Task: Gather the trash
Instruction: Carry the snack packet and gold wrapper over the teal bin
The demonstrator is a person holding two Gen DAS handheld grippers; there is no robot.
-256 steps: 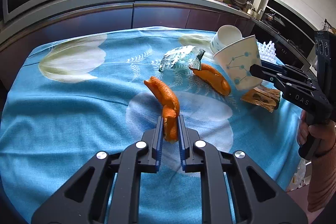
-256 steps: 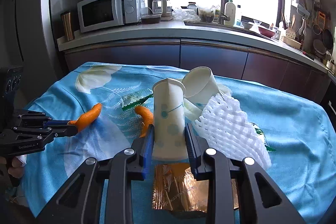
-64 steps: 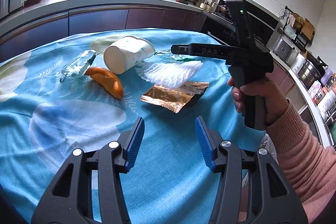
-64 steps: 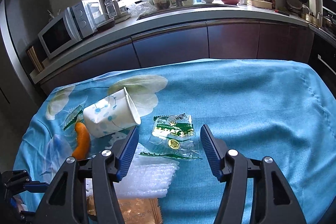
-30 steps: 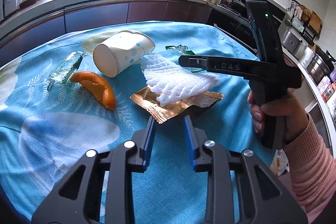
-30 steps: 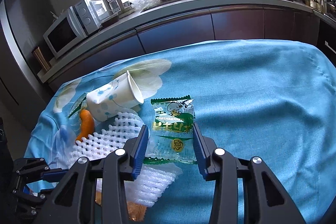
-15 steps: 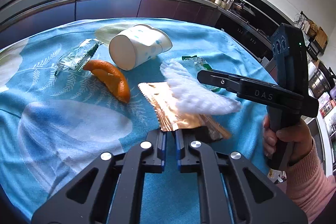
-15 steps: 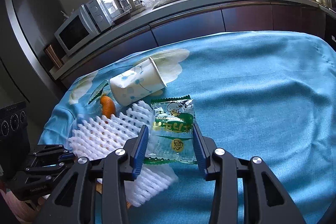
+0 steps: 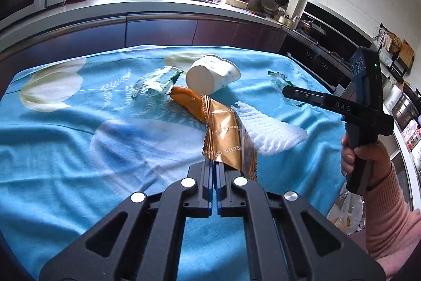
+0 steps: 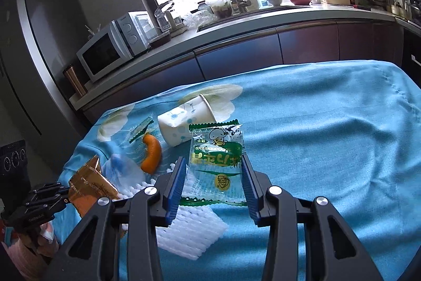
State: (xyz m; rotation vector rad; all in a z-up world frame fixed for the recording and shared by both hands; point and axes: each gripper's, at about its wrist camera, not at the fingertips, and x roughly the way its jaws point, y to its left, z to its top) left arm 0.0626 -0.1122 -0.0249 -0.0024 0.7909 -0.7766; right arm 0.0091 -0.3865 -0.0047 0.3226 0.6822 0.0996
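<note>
Pinching the gold wrapper [image 9: 227,133] by its lower edge, the left gripper [image 9: 213,167] has its jaws closed tight on it and holds it raised off the blue tablecloth [image 9: 65,138], probably so it comes away from the white foam net [image 9: 271,128] just behind it. Beyond lie an orange peel [image 9: 186,99], a tipped paper cup [image 9: 210,77] and a clear wrapper [image 9: 158,83]; the cup's open end faces away, so I cannot tell what it holds. A plastic bag [image 9: 347,212] hangs past the table's edge, likely the trash bag.

From the right wrist, the right gripper [image 10: 213,179] is spread wide with nothing in it, its jaws either side of the green snack packet [image 10: 217,162], which lies flat on the cloth and partly over the foam net [image 10: 188,225], likely the next pickup. The left gripper [image 10: 50,198] shows at lower left holding the gold wrapper [image 10: 89,183] up.
</note>
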